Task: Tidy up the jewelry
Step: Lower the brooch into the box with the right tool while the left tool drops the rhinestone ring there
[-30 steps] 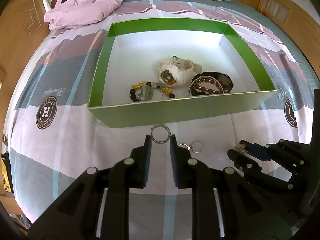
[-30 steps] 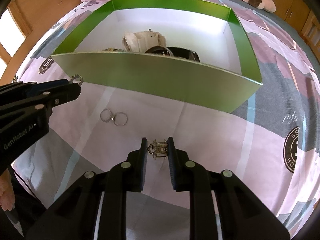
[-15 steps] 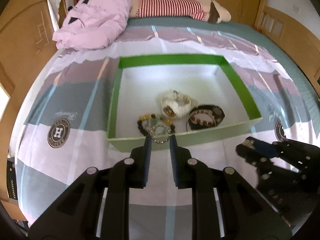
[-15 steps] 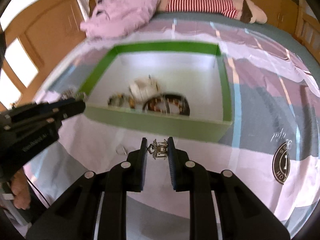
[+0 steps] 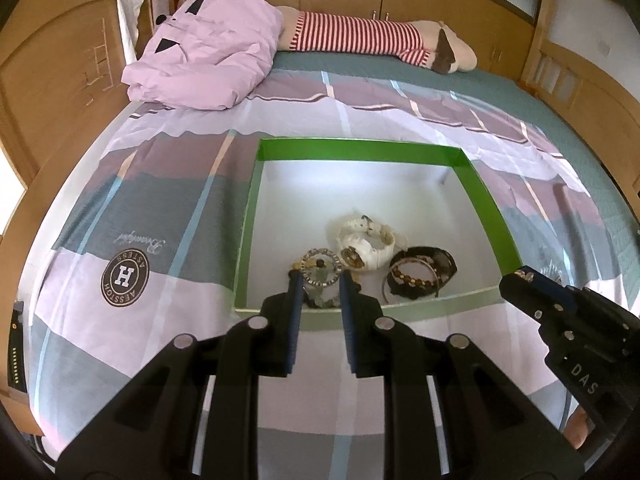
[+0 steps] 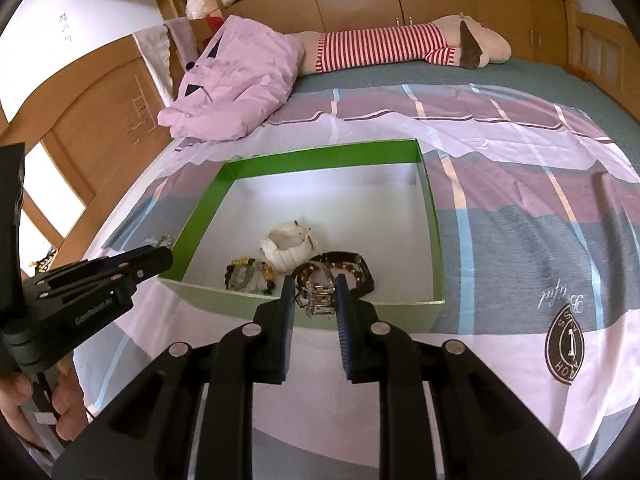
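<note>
Both grippers are hovering over the box's (image 5: 492,200) near wall: left gripper (image 5: 319,282) pinching the ring (image 5: 321,267), right gripper (image 6: 313,293) pinching the brooch (image 6: 318,299). Letting go too early is probably dropping them outside the box.

Bright daylight from left-side windows, sharp centre, strong fisheye bending and dark corners.

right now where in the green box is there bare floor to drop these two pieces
The far half of the green box, behind the white watch, is bare, as is the strip along its right wall. The near edge is crowded: bead bracelet, white watch, black watch with amber beads.
</note>
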`<action>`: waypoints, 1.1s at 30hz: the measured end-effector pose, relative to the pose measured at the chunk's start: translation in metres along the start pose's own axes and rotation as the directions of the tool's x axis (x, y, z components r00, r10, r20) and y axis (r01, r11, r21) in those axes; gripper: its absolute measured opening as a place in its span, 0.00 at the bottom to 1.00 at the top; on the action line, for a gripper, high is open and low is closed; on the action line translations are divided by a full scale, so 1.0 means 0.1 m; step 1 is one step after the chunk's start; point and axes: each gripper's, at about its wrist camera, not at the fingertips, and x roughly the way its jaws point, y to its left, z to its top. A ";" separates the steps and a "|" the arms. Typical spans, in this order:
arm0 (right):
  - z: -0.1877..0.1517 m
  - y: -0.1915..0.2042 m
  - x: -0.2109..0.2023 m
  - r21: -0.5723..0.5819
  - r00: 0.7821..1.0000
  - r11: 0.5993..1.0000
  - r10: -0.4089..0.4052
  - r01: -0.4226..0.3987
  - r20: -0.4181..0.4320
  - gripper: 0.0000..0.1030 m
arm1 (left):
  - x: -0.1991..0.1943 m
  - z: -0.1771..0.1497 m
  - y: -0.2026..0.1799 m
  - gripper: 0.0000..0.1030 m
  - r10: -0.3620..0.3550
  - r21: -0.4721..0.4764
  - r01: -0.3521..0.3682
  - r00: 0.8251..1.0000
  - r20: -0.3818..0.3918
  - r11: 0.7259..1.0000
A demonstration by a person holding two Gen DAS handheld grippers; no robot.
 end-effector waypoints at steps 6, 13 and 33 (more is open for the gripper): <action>0.10 0.02 0.11 0.013 0.999 1.000 -0.021 0.021 0.029 0.19 | 0.10 0.09 -0.01 0.18 0.060 0.005 -0.060 0.998 0.021 0.998; 0.23 0.04 0.40 -0.028 0.997 0.997 -0.073 0.074 0.036 0.19 | 0.26 0.17 -0.04 0.18 0.060 0.000 -0.060 0.998 0.020 0.998; 0.14 0.02 0.78 -0.058 0.991 0.990 -0.128 0.125 -0.044 0.28 | 0.67 0.10 -0.13 0.21 0.027 -0.001 -0.027 0.997 -0.069 1.000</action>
